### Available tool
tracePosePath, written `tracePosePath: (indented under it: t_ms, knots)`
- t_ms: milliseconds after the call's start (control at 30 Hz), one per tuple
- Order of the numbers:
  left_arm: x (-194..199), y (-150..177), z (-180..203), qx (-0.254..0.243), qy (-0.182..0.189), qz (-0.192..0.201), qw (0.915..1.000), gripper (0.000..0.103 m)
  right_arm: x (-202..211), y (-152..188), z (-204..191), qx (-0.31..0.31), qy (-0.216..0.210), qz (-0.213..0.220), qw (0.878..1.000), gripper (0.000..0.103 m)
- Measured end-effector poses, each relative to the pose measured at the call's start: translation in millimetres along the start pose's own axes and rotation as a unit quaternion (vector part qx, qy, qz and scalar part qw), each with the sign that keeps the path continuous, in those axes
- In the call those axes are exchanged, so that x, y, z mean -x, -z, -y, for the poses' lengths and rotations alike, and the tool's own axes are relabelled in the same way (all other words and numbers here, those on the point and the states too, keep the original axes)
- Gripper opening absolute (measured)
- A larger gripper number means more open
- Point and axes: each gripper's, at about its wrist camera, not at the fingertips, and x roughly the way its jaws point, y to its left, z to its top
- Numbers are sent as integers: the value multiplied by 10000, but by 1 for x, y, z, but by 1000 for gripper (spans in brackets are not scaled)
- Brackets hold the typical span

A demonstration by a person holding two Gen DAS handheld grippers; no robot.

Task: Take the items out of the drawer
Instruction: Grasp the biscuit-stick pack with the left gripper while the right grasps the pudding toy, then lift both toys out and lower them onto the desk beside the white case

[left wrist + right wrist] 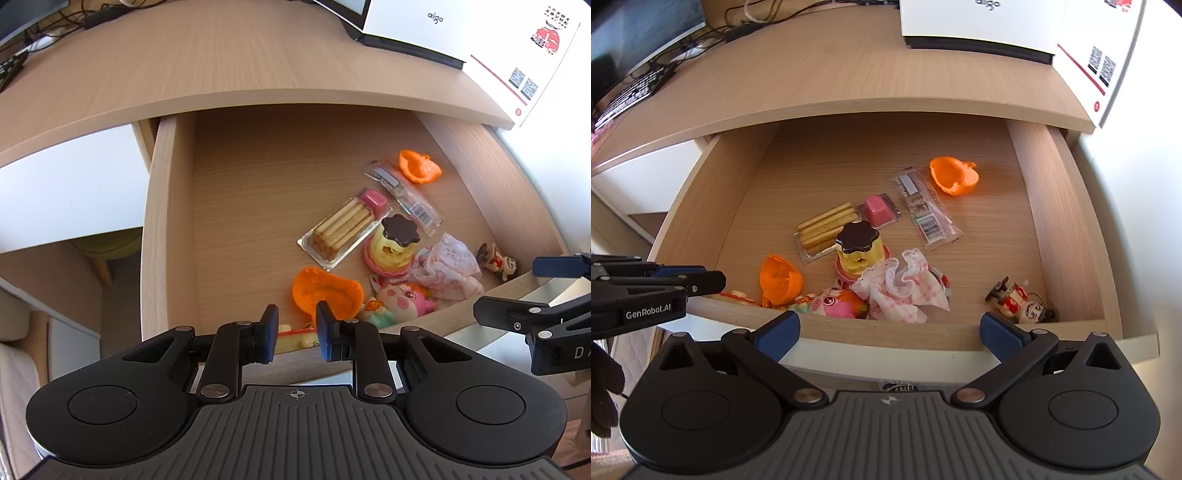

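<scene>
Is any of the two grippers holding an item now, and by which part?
Nothing is held. The left gripper is nearly closed and empty; the right gripper is open above the drawer.

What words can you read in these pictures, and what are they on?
"aigo": on the white box on the desk.
"GenRobot.AI": on the left gripper.
"D": on the right gripper; the rest is cut off.
Too small to read: the square codes and red print on the white card, and the barcode on the clear packet.
</scene>
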Motion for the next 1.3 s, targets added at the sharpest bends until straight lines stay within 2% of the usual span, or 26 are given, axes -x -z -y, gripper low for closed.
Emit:
tracePosePath:
  t_ms: [67,167,233,333,367,433,500,567,733,800,867,933,967,1033,1167,1300]
  knots:
    - [1,0,1,-49,11,-27,10000,24,-1,-2,0,69,-37,-20,10000,103]
    - [5,2,1,-196,50,-119,9997,24,-7,-6,-2,149,155,-190,9996,103]
    - [6,2,1,-332,108,-213,9992,24,-8,-11,0,111,85,-260,9996,102]
    - [3,-7,-1,-573,447,-500,9961,24,-4,-23,9,56,179,-102,9998,102]
    - [3,-13,-2,-642,651,-553,9943,24,-2,-28,14,25,214,-16,9998,102]
    - [2,-26,3,-1035,792,-485,9903,24,1,-38,23,-50,250,120,9996,102]
    - [-2,-42,15,-1644,840,-378,9821,24,2,-48,33,-168,226,223,9994,102]
    - [-18,-59,26,-2076,955,-444,9725,27,1,-56,41,-211,213,298,9991,102]
    - [-74,-81,47,-2458,752,-737,9636,28,-4,-64,58,-430,218,289,9984,102]
    - [-92,-85,52,-2505,696,-891,9615,30,-7,-64,65,-491,171,236,9984,102]
    - [-105,-87,56,-2542,842,-1009,9582,47,-11,-62,68,-524,55,156,9985,102]
    - [-119,-88,58,-2524,874,-1163,9566,44,-14,-61,70,-546,-62,91,9984,102]
    - [-122,-88,59,-2535,865,-1105,9571,49,-16,-62,70,-536,-92,65,9985,102]
    - [-126,-88,61,-2468,904,-882,9608,50,-20,-61,70,-496,-100,5,9987,102]
    - [-127,-95,51,-1730,970,-1053,9745,46,-27,-64,69,-373,41,-72,9993,102]
    - [-113,-86,35,-1356,890,-1284,9784,37,-35,-75,63,-322,-108,-112,9994,102]
